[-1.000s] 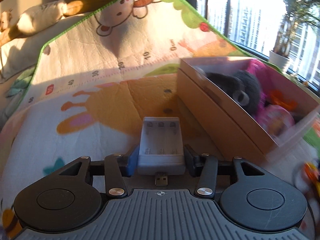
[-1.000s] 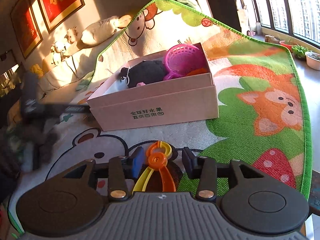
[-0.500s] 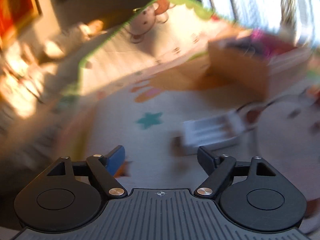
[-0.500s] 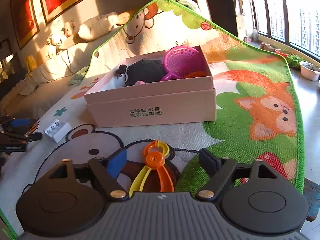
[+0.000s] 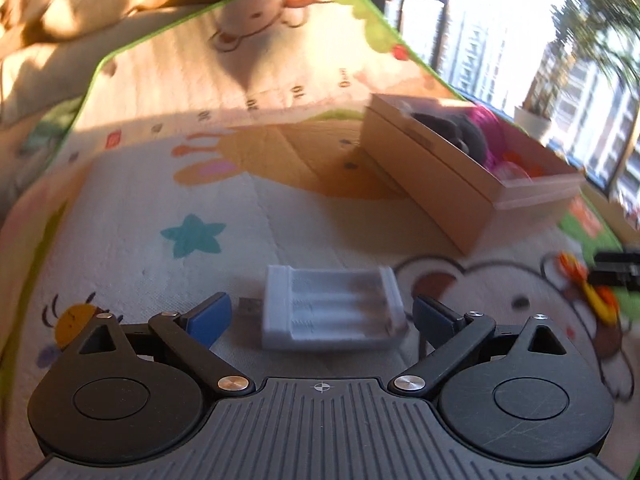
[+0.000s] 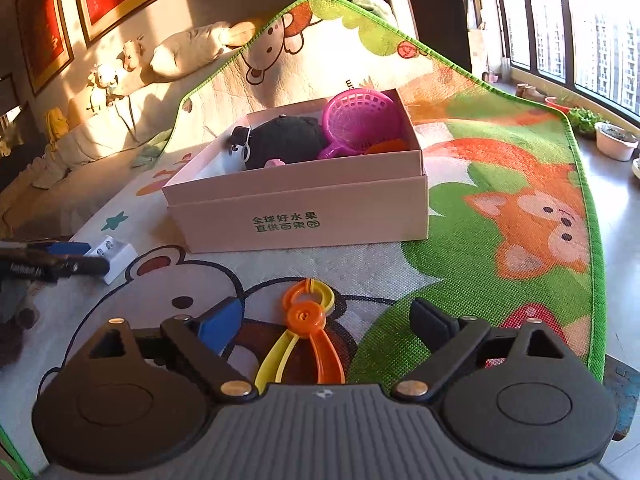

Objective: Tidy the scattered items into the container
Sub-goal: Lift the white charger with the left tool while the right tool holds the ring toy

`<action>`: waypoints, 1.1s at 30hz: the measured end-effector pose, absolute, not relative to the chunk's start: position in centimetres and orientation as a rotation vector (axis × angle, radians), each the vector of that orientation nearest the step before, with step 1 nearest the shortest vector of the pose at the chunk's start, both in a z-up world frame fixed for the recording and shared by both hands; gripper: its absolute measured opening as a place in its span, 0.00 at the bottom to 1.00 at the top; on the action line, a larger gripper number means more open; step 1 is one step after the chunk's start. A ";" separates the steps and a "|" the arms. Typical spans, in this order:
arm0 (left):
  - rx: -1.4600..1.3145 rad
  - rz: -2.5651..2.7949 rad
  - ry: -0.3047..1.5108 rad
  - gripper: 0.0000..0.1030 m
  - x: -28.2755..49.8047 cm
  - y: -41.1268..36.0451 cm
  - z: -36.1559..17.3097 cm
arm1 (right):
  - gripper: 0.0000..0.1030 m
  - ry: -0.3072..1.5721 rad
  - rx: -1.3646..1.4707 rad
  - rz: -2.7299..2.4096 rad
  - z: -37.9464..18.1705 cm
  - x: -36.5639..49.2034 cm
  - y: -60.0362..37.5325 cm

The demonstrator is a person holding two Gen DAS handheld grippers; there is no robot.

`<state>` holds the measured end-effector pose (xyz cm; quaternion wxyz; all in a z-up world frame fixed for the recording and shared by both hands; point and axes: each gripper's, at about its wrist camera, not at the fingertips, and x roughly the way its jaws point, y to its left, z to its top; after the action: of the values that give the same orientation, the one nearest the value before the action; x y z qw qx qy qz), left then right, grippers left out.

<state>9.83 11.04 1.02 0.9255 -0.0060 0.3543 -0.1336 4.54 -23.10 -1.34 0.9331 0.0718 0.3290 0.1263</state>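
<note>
Inside the cardboard box (image 6: 304,216) a black plush toy (image 6: 288,142) and a pink toy sieve (image 6: 362,120) are already stowed. Two items are left on the play mat (image 6: 460,248) in front of the box: the white battery charger (image 5: 332,308) and the orange-yellow toy tongs (image 6: 306,336). The left gripper (image 5: 322,314) is spread wide around the charger, apparently without contact. The right gripper (image 6: 324,322) is likewise spread, tongs between its fingers, nothing gripped.

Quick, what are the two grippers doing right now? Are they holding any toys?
Left gripper: open, holding nothing; the charger lies between its fingers.
Right gripper: open, holding nothing; the tongs lie between its fingers.
</note>
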 end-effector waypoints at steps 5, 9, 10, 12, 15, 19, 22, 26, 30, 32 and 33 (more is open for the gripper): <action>0.017 -0.287 0.736 0.98 10.5 10.0 0.5 | 0.95 0.681 0.141 0.267 -1.4 4.7 -22.9; 0.066 -0.279 0.727 0.98 10.4 8.5 0.3 | 0.95 0.682 0.138 0.265 -1.3 4.7 -22.9; 0.082 -0.278 0.723 0.96 10.3 8.0 0.2 | 0.95 0.682 0.135 0.264 -1.3 4.7 -22.9; 0.109 -0.289 0.712 0.92 9.8 7.0 0.3 | 0.95 0.686 0.118 0.250 -1.3 4.7 -22.6; 0.121 -0.351 0.708 0.92 8.4 5.2 0.5 | 0.84 0.699 0.070 0.239 -1.2 4.7 -21.9; 0.124 -0.422 0.675 0.92 5.6 2.6 1.3 | 0.68 0.696 0.006 0.231 -1.2 4.6 -20.8; 0.089 -0.467 0.657 0.92 3.9 1.1 1.9 | 0.45 0.690 -0.031 0.239 -1.2 4.6 -20.1; 0.082 -0.495 0.634 0.92 2.6 -0.4 2.5 | 0.25 0.678 -0.112 0.269 -0.9 4.1 -18.8; 0.076 -0.503 0.620 0.92 2.1 -1.0 2.6 | 0.25 0.676 -0.115 0.283 -0.4 2.9 -19.0; 0.060 -0.505 0.632 0.92 2.3 -1.3 2.5 | 0.23 0.671 -0.097 0.285 0.1 2.1 -19.7; 0.062 -0.504 0.641 0.92 2.5 -1.6 2.5 | 0.21 0.664 -0.089 0.283 0.5 1.7 -20.2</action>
<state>2.50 -1.64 2.51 0.9175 0.0302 0.3118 -0.2452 1.66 -20.18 0.45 0.9346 -0.0435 0.3247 0.1385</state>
